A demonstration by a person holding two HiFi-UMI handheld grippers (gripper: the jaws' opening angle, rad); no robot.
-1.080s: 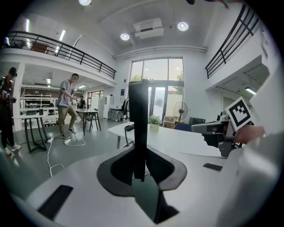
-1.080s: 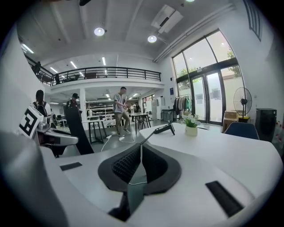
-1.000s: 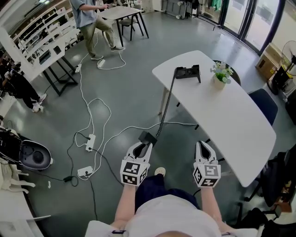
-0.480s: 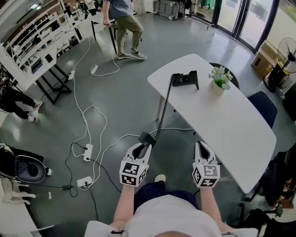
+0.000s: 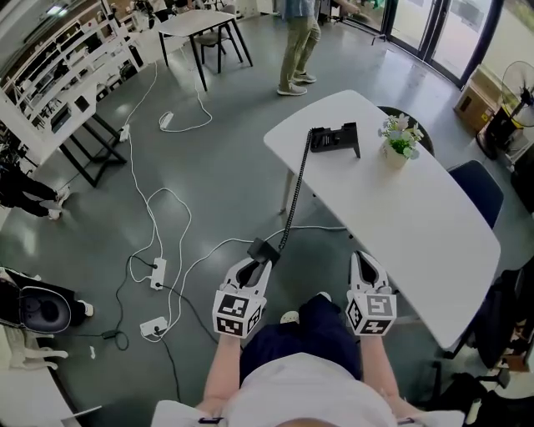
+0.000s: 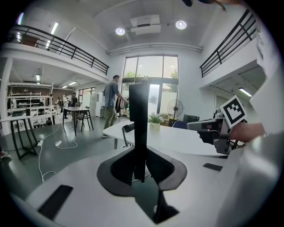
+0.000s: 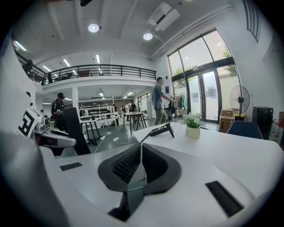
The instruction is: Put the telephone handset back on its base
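Note:
The black telephone handset (image 5: 265, 249) is clamped in my left gripper (image 5: 260, 257), low over the floor and short of the white table (image 5: 417, 217). In the left gripper view the handset (image 6: 139, 119) stands upright between the jaws of that gripper (image 6: 140, 167). Its coiled cord (image 5: 296, 196) runs up to the black base (image 5: 335, 138) near the table's far left edge. My right gripper (image 5: 364, 260) hangs beside the table's near edge, shut and empty. Seen from the right gripper (image 7: 141, 166), the base (image 7: 162, 129) lies ahead on the table.
A potted plant (image 5: 399, 136) stands right of the base. A blue chair (image 5: 477, 190) is behind the table. Cables and power strips (image 5: 158, 271) lie on the floor to the left. A person (image 5: 300, 42) walks at the back near another table (image 5: 196, 23).
The person at the back has walked from left to right. Both grippers keep their places in the picture, and the handset stays in the left one.

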